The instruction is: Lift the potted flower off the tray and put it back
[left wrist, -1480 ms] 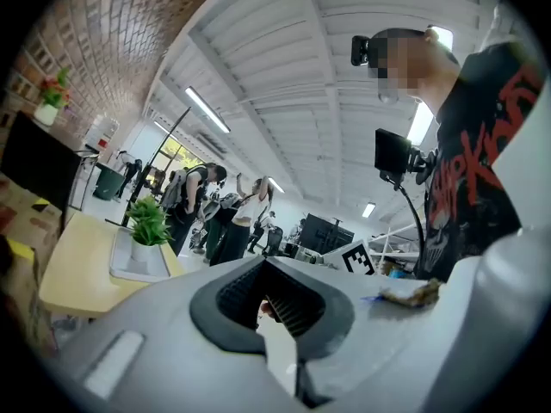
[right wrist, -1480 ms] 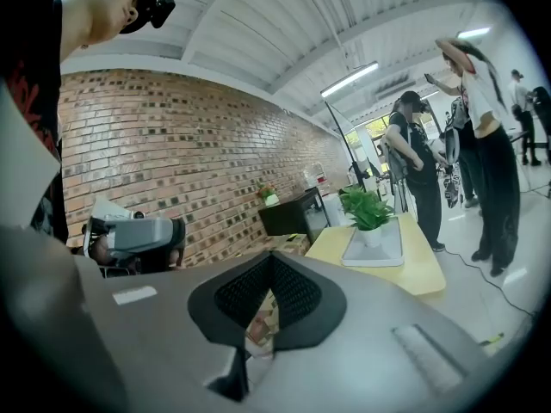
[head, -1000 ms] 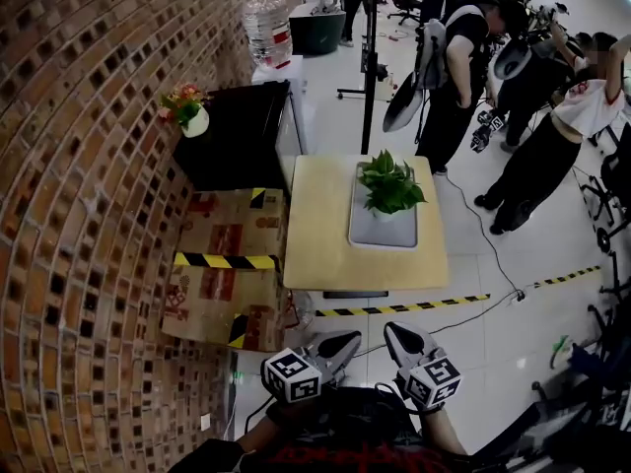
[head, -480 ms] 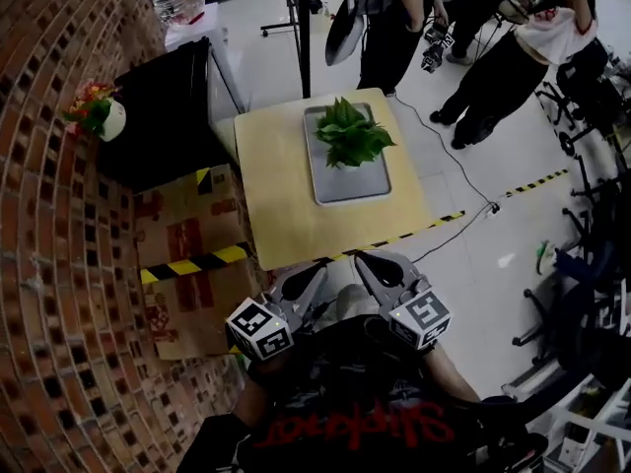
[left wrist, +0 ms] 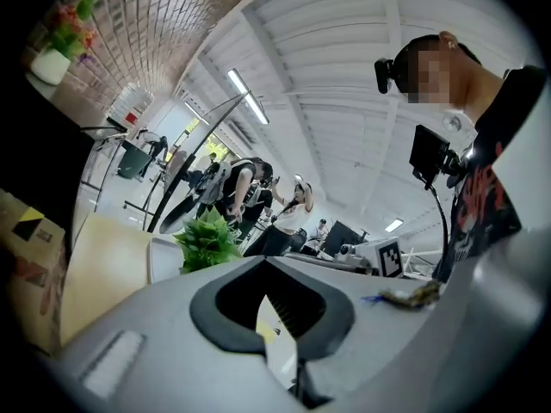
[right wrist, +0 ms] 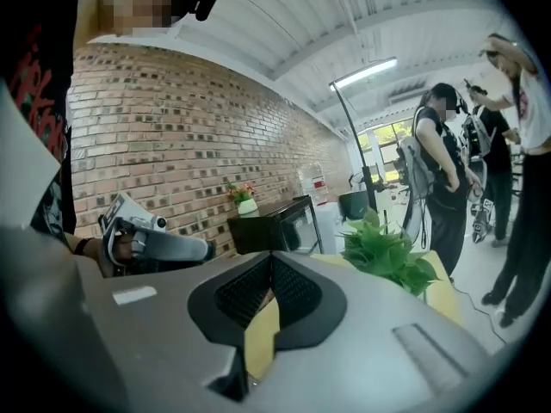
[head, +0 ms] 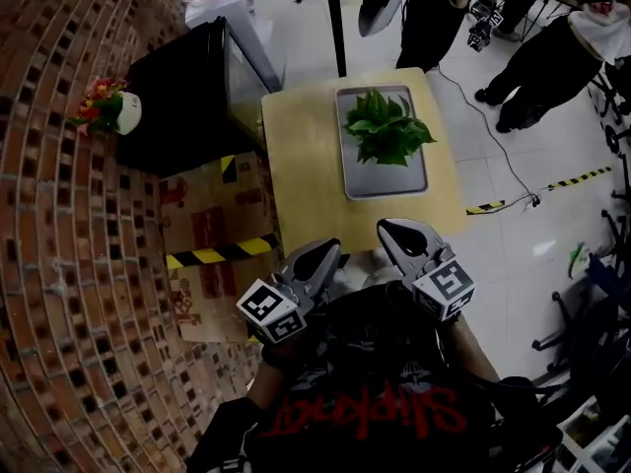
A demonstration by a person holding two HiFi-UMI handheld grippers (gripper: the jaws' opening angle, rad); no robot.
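Left tongs (head: 326,253), right tongs (head: 390,231) nearer table (head: 301,166); potted flower (head: 387,126) upright on tray (head: 394,181)

Bright even light, strong fisheye warping

Open-plan lab or studio workspace, not a home. Brick wall (head: 69,264) on one side. Pale tiled floor (head: 513,264) with yellow-black hazard tape (head: 582,177) and a loose cable (head: 485,131). Tall equipment stand (head: 335,28), several people (head: 434,18) handling gear, cardboard boxes (head: 207,215) beside a small table (head: 301,166). Strip lights (left wrist: 248,97) on a white ribbed ceiling.
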